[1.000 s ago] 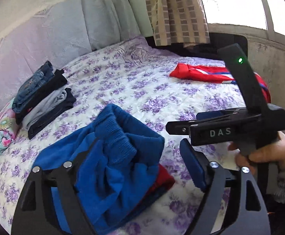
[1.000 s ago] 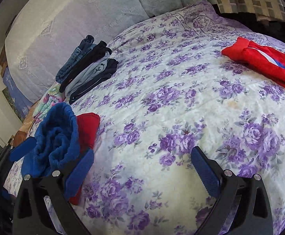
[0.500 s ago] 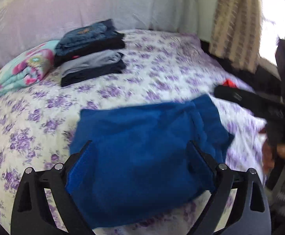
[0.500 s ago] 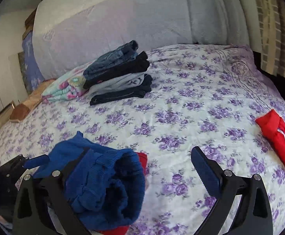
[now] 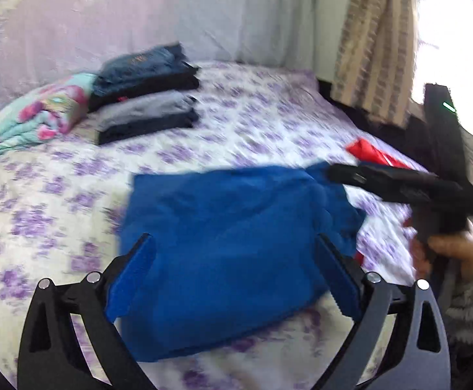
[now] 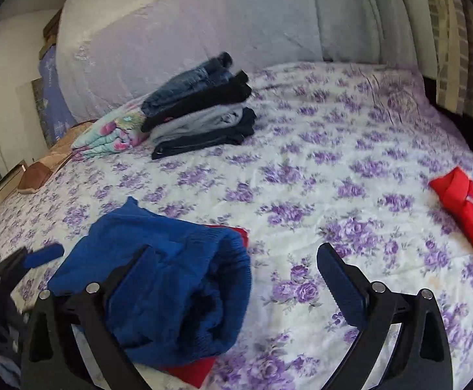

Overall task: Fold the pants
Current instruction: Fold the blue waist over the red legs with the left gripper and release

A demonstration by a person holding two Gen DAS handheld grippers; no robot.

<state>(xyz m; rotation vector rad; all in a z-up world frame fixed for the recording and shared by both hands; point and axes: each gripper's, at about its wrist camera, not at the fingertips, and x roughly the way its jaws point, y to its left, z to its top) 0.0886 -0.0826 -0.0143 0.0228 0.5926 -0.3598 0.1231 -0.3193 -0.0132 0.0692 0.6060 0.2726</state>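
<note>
Item: blue pants (image 5: 236,243), folded, lying on the floral bedspread (image 6: 317,178) over a red garment (image 6: 190,370); I see my left gripper (image 5: 233,279) opening wide above them, pads clear of the cloth; my right gripper (image 6: 236,279) spread apart, empty; folded stack (image 6: 200,110) far side; red jacket (image 6: 467,214) right.

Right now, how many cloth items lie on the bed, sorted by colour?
Blue: 2, the blue pants and the folded jeans
Black or navy: 2, both in the folded stack
Grey: 1, in that stack
Red: 2, the red garment and red cloth under the pants
Floral: 1, the pink-and-teal bundle
Total: 8
</note>
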